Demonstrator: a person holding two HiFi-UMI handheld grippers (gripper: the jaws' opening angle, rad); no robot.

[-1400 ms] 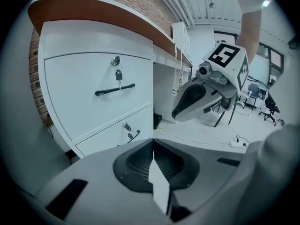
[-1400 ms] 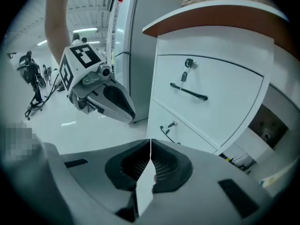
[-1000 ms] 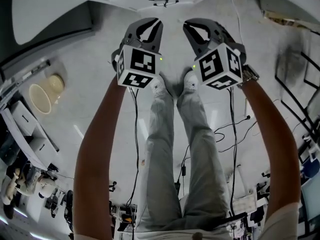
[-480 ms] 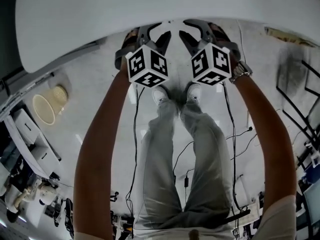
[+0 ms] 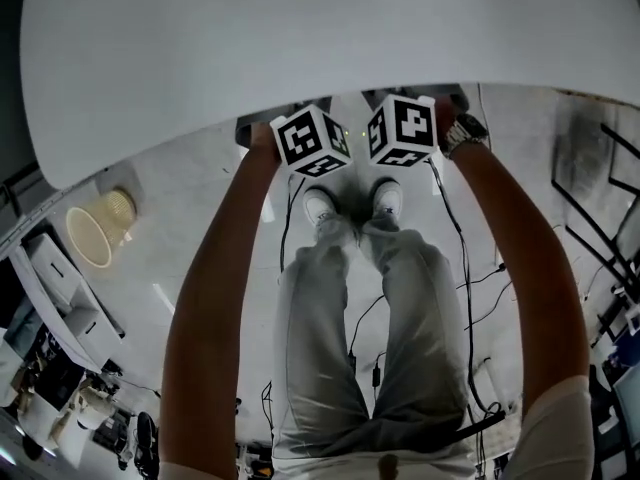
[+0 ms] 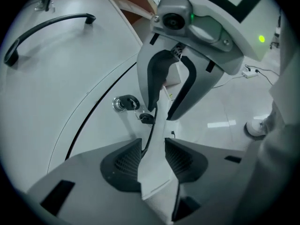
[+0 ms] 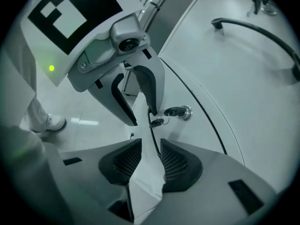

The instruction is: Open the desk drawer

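Note:
The white drawer front (image 6: 56,78) carries a black bar handle (image 6: 47,25) and a lock with a key (image 6: 124,103); both also show in the right gripper view, the handle (image 7: 255,29) and the key (image 7: 180,112). My left gripper (image 6: 153,161) and right gripper (image 7: 151,161) face each other across a white panel edge (image 6: 157,139). Both have just been opening and stand open. That edge runs between the pads of each, and I cannot tell if they touch it. In the head view only the marker cubes (image 5: 311,140) (image 5: 400,130) show, below the desk top (image 5: 300,48).
The person's legs and white shoes (image 5: 350,203) stand right under the grippers. Cables (image 5: 470,268) trail over the pale floor. A beige basket (image 5: 95,230) sits at the left and black frames (image 5: 600,198) at the right.
Both grippers have moved up the picture and under the desk top, which now hides their jaws. Their cubes have rolled and drawn closer together.

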